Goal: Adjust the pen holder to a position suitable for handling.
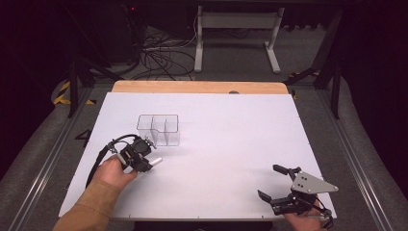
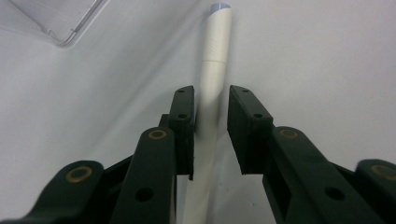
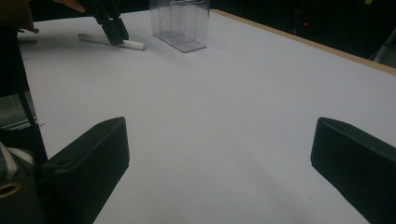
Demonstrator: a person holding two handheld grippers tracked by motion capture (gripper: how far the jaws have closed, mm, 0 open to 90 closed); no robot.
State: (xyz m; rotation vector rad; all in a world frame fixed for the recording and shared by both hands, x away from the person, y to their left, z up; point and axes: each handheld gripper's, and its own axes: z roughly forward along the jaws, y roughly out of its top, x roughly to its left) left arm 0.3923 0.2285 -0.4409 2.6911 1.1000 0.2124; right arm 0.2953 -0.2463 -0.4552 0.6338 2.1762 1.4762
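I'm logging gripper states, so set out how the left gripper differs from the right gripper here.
The left gripper has its jaws drawn close around a white pen lying on the table; the right gripper has its jaws spread wide with nothing between them. The left works near the clear divided box; the right sits apart at the table's near edge. Both have black jaws and are hand-held.

one white marker (image 2: 211, 70), one clear box (image 1: 158, 129) (three compartments), two hand-held grippers

left gripper (image 1: 144, 155) sits near-left, pointed down, jaws nearly together; right gripper (image 1: 274, 182) rests near-right, jaws spread wide, nothing between them
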